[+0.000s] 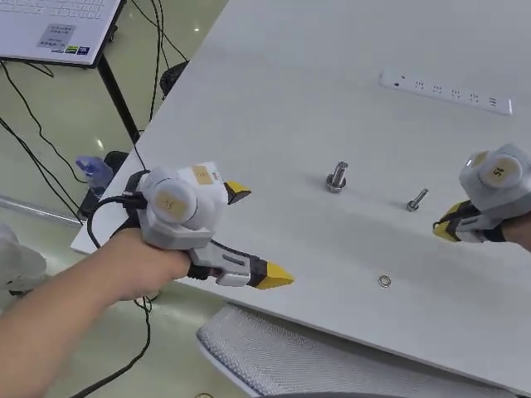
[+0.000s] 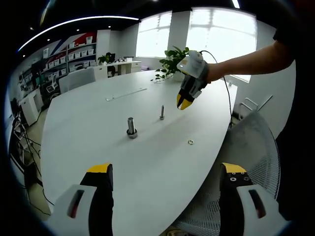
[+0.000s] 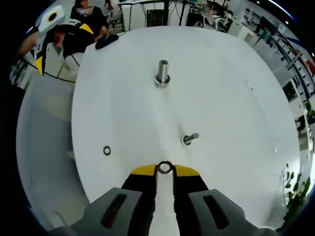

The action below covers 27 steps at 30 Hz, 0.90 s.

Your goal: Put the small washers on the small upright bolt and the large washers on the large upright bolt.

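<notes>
Left gripper (image 1: 259,235), jaws spread wide, hangs over the near edge of the table (image 1: 274,124) in the head view; right gripper (image 1: 449,221) is cut off at the frame side. Left gripper view: much free room around large bolt (image 2: 131,127), small bolt (image 2: 161,112) and loose washer (image 2: 190,142). Right gripper view: jaws pinch a second washer (image 3: 165,168), size unclear.

1. An open-plan office: a broad white desk (image 1: 332,83) stretches toward tall windows (image 2: 221,29), with a potted plant (image 2: 172,59) at its far end.
2. A power strip (image 1: 445,91) lies on the desk. A laptop (image 1: 54,29) sits on a second desk, with cables (image 1: 33,149) trailing over the floor below.
3. A grey mesh chair (image 1: 274,352) stands at the desk's edge.
4. Wall shelves (image 2: 78,49) stocked with boxes line the background, beside further workstations (image 2: 118,63) and office seats (image 2: 74,78).
</notes>
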### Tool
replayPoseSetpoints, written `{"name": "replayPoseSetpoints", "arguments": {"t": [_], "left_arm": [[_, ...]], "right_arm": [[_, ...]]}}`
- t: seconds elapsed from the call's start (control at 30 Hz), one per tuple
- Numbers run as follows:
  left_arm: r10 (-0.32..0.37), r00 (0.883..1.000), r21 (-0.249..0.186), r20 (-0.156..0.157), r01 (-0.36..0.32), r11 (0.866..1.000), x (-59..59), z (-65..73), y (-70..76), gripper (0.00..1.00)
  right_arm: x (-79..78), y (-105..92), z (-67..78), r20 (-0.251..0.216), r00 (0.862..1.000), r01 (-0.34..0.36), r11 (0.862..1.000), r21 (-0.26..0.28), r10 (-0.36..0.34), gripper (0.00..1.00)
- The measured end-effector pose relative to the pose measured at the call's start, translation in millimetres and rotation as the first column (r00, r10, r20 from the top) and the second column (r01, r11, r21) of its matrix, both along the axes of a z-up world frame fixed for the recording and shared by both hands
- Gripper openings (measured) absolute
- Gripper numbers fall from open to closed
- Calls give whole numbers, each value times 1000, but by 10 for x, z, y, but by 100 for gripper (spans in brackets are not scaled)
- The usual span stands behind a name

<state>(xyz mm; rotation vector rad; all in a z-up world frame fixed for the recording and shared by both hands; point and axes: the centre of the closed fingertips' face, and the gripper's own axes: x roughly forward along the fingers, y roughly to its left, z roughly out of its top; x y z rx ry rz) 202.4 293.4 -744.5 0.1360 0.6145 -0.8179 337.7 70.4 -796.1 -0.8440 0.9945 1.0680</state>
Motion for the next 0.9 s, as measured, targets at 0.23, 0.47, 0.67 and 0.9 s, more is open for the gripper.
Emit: {"name": "replayPoseSetpoints", "arguments": {"t": [0.23, 0.47, 0.67, 0.9], "left_arm": [[6, 1000, -1, -3, -6, 1000, 4, 2, -6, 89], [7, 1000, -1, -8, -7, 1000, 20, -31, 0, 89], [7, 1000, -1, -11, -7, 1000, 57, -52, 21, 89], [10, 1000, -3, -14, -10, 1000, 79, -54, 42, 89]], "right_arm": [[230, 125, 115, 31, 999, -17, 1000, 3, 17, 12], [422, 199, 71, 41, 999, -17, 1000, -12, 18, 12], [503, 209, -4, 34, 999, -23, 999, -29, 24, 12], [536, 197, -71, 29, 999, -31, 998, -48, 32, 12]]}}
